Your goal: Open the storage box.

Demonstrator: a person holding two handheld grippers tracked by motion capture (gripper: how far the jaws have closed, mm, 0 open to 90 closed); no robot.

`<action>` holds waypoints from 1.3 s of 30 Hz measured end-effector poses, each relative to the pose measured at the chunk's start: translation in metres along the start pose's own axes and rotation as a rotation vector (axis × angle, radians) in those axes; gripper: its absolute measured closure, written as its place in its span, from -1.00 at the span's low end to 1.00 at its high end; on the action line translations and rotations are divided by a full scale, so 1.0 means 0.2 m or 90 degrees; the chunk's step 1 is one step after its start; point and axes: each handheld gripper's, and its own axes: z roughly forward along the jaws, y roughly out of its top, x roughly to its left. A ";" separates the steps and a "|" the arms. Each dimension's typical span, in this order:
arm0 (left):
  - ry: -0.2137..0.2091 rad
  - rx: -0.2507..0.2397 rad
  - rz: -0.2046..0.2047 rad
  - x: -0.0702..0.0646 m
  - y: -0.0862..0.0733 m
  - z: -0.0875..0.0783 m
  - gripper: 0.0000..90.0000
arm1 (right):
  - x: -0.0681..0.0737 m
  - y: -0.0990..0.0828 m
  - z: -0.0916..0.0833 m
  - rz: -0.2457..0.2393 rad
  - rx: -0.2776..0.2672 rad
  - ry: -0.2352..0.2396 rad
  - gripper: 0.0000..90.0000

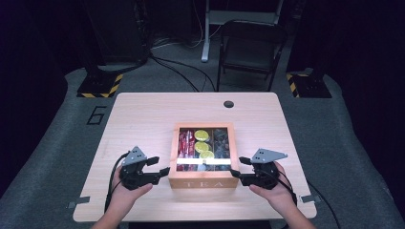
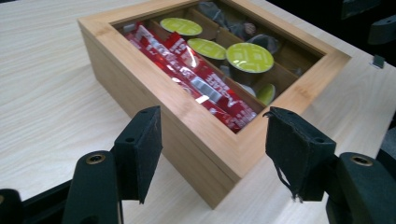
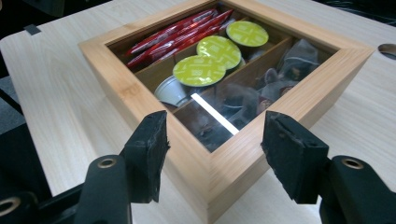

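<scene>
A wooden tea box (image 1: 203, 182) with a glass window in its shut lid stands in the middle of the table, "TEA" on its front wall. Through the glass I see red sachets (image 1: 184, 145), green-topped capsules (image 1: 201, 141) and dark tea bags (image 1: 220, 141). My left gripper (image 1: 160, 166) is at the box's front left corner, jaws open; in the left gripper view that corner of the box (image 2: 140, 93) lies between the jaws of the left gripper (image 2: 212, 144) with gaps on both sides. My right gripper (image 1: 239, 167) is open at the front right corner; the right gripper (image 3: 215, 144) straddles that corner of the box (image 3: 140, 88) without pressing it.
The light wooden table (image 1: 143, 119) has a round cable hole (image 1: 229, 104) near its far edge. A folding chair (image 1: 250, 47) stands behind the table, and stands with black-and-yellow striped bases (image 1: 100, 86) sit on the floor at both far sides.
</scene>
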 end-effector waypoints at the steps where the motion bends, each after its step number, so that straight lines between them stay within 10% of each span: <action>1: -0.003 0.001 0.000 -0.01 0.00 0.00 -0.19 | 0.01 -0.01 0.00 -0.009 0.000 0.005 -0.11; 39: -0.018 0.033 0.041 -0.06 -0.21 0.18 -0.01 | 0.01 -0.23 0.12 0.008 0.041 -0.016 -0.01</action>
